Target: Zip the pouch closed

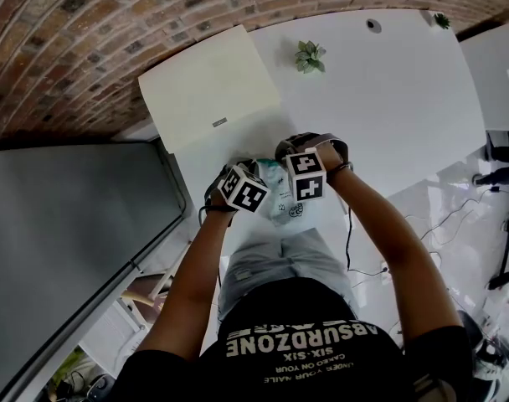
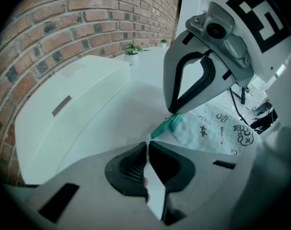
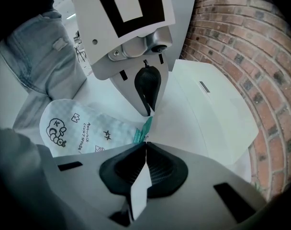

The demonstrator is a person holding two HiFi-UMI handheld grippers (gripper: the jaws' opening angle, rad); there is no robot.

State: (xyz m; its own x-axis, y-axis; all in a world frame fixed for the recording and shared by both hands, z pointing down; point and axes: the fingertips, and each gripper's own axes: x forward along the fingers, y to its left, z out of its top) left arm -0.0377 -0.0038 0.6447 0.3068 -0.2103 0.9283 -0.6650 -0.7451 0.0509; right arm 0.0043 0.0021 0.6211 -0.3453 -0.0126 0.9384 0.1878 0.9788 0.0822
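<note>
The pouch (image 3: 83,126) looks soft, light and floppy, best pinched at its teal zipper end (image 2: 167,126). The left hand-held gripper (image 2: 148,140) and right hand-held gripper (image 3: 145,145) are both clenched on it.

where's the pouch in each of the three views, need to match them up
Head view: the pouch lies at centre, partly hidden by the two marker cubes.
Left gripper view: the pouch is right of centre, its teal end towards the jaws.
Right gripper view: the pouch is left of centre, its teal end towards the jaws.
Shared landmark: the white box by the brick wall.
</note>
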